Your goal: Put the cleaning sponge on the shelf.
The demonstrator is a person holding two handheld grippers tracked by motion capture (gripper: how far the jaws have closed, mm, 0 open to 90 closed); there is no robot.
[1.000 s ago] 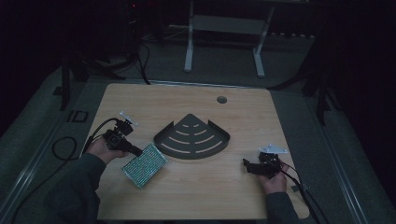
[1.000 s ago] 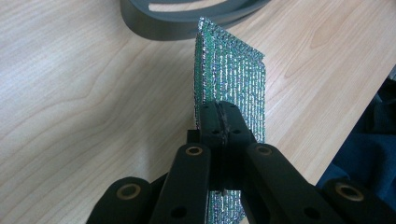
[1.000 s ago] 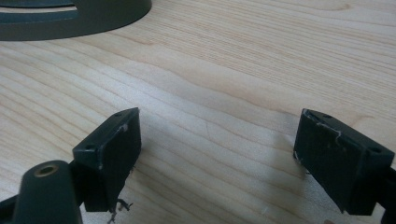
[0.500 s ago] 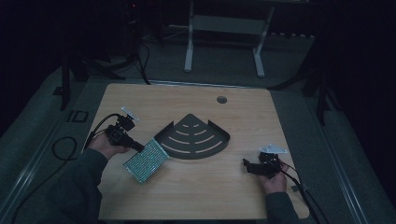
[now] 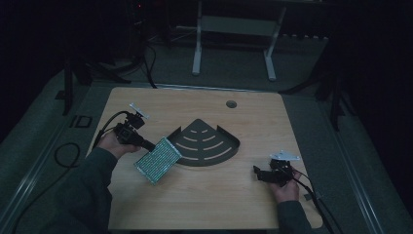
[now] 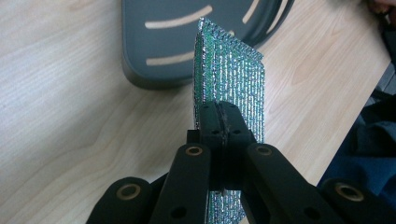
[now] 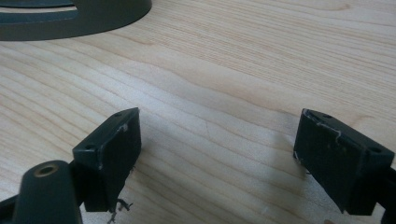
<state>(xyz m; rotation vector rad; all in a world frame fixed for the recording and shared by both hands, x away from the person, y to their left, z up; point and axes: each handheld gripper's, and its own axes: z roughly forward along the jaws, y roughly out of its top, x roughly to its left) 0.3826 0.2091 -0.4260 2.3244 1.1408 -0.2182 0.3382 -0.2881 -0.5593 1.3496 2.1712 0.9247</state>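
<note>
A flat, glittery green-silver pad (image 5: pixel 157 160) hangs tilted just above the table at the left, and my left gripper (image 5: pixel 146 144) is shut on its near edge. In the left gripper view the pad (image 6: pixel 233 79) stands on edge between the closed jaws of the left gripper (image 6: pixel 219 116), in front of the dark fan-shaped slotted tray (image 6: pixel 163 46). That tray (image 5: pixel 207 144) lies flat at the table's middle. My right gripper (image 5: pixel 256 171) rests low at the right front, open, pointing left; in its own view the right gripper (image 7: pixel 217 154) has only bare wood between its jaws.
The wooden table (image 5: pixel 243 204) has a round cable hole (image 5: pixel 231 104) near its far edge. A cable loops on the floor at the left (image 5: pixel 63 156). A white table frame (image 5: pixel 234 29) stands beyond on the dark floor.
My left gripper has lifted the glittery pad and carried it up and right, toward the tray's left corner. The right gripper has kept still.
</note>
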